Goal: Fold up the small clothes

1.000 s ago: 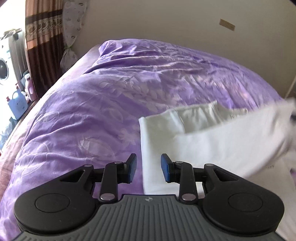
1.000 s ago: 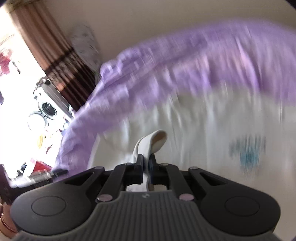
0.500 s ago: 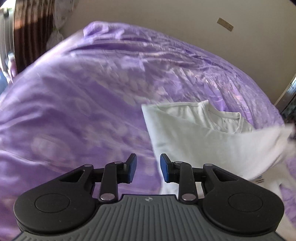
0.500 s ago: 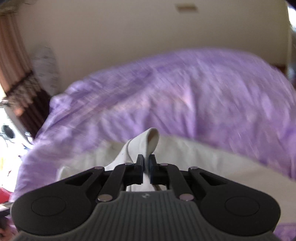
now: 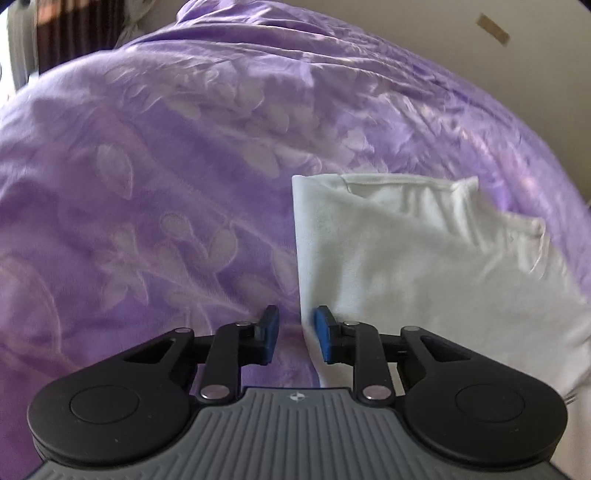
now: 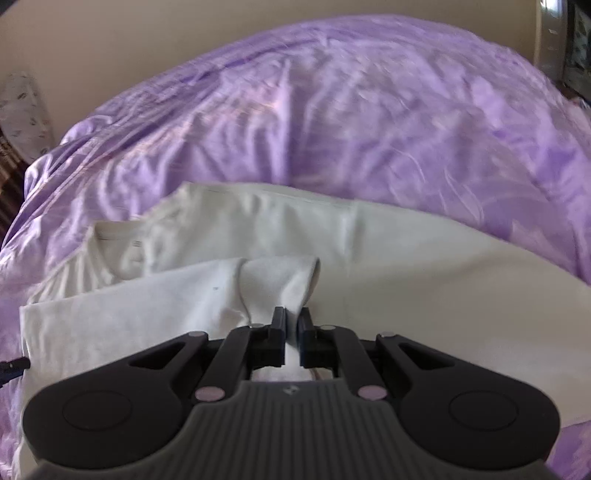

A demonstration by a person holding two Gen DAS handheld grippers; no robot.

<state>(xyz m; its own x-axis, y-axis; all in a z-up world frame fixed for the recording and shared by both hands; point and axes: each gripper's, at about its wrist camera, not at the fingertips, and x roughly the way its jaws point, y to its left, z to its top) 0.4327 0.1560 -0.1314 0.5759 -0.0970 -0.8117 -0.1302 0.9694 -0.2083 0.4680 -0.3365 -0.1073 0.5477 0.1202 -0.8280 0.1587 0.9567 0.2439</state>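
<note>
Your left gripper [image 5: 295, 330] is hiding the near corner of the white shirt [image 5: 406, 266], and its jaws are closing with the shirt's left folded edge between them, the pads not yet pressing. The shirt is lying on the purple bedspread [image 5: 147, 166], below a beige wall [image 5: 443, 22], its long axis running away from you, collar at the far end. Your right gripper [image 6: 291, 332] is pinching a fold of the shirt [image 6: 406, 266].
</note>
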